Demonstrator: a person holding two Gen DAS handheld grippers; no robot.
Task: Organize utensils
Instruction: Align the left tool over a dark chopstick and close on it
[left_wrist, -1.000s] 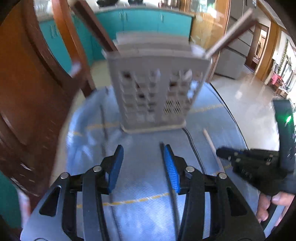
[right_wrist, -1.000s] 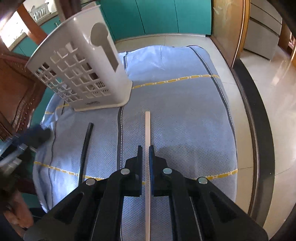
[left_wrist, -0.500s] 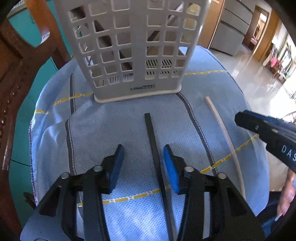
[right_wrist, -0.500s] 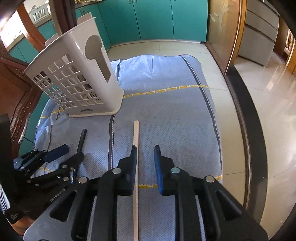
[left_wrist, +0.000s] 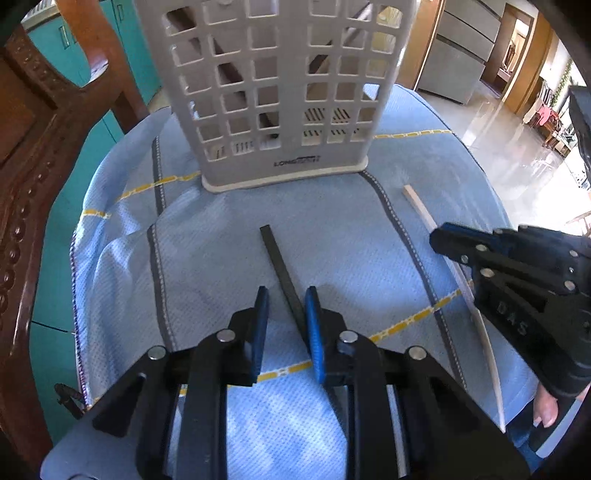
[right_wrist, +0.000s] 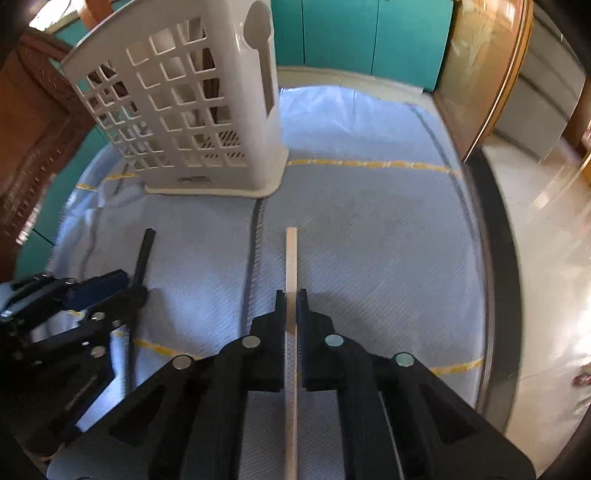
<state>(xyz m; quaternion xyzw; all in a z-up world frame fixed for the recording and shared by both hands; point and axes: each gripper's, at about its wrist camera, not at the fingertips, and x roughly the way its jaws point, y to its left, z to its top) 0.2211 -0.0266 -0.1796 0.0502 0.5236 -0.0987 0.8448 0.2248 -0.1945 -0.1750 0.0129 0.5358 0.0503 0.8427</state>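
Right gripper (right_wrist: 291, 295): fingers clenched on the pale chopstick (right_wrist: 290, 254), which lies on the blue cloth (right_wrist: 369, 240). Left gripper (left_wrist: 284, 301): fingers released, straddling the black chopstick (left_wrist: 275, 251); its right pad touches the stick. Beyond both, the white slotted utensil basket (left_wrist: 280, 110) stands upright on the cloth-covered surface.

A black chopstick (left_wrist: 281, 273) lies flat on the blue cloth, its far end pointing toward the white slotted holder (left_wrist: 280, 92), which stands upright. A pale wooden chopstick (right_wrist: 291, 266) lies flat to its right, roughly parallel, well apart. Dark utensils lean inside the holder.
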